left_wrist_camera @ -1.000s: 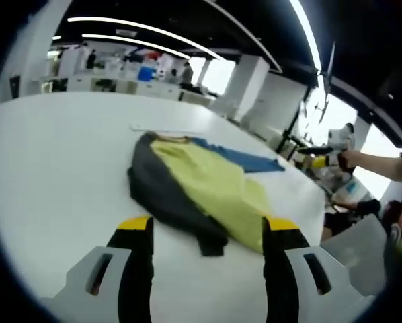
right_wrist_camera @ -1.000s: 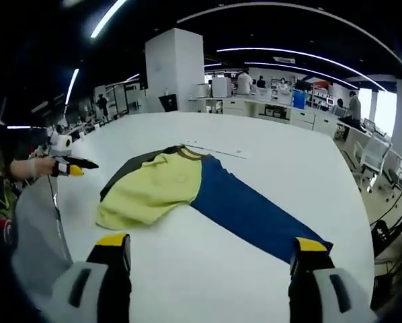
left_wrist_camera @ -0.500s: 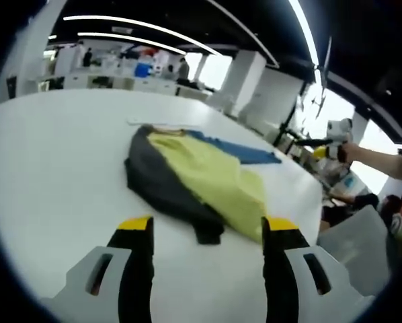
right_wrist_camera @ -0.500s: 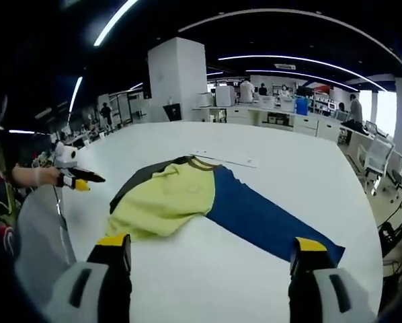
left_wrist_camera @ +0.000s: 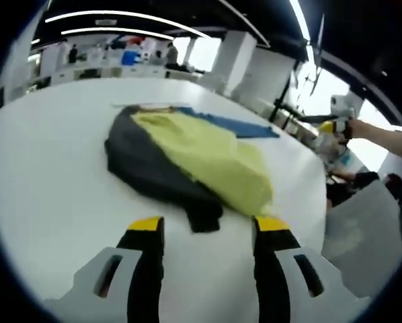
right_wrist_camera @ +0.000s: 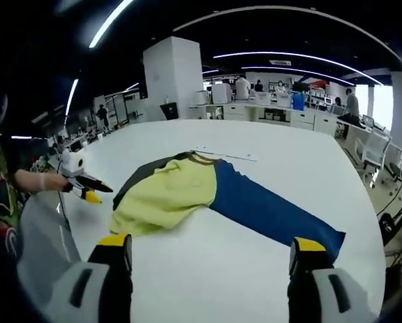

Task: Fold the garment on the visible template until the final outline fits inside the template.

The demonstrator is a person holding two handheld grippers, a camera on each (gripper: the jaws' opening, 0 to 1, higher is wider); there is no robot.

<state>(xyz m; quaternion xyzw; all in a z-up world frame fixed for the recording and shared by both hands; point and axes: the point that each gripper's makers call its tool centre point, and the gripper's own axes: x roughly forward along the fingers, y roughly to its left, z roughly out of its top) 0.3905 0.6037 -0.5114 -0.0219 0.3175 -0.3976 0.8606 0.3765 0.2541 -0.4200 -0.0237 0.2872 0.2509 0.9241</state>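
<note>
A garment with a yellow body, a dark grey side and a blue sleeve lies flat on the white table. My left gripper is open just short of the dark cuff, with nothing between its jaws. In the right gripper view the same garment stretches its blue sleeve to the right. My right gripper is open above bare table in front of it. The left gripper enters that view from the left. A thin pale strip lies beyond the collar.
The right gripper, held by a hand, hovers off the table's far right edge in the left gripper view. Grey clothing shows at the table's left edge. A white pillar, desks and people stand far behind.
The left gripper has moved closer to the garment's dark cuff. In the right gripper view it has dropped lower toward the table. The garment itself lies as before.
</note>
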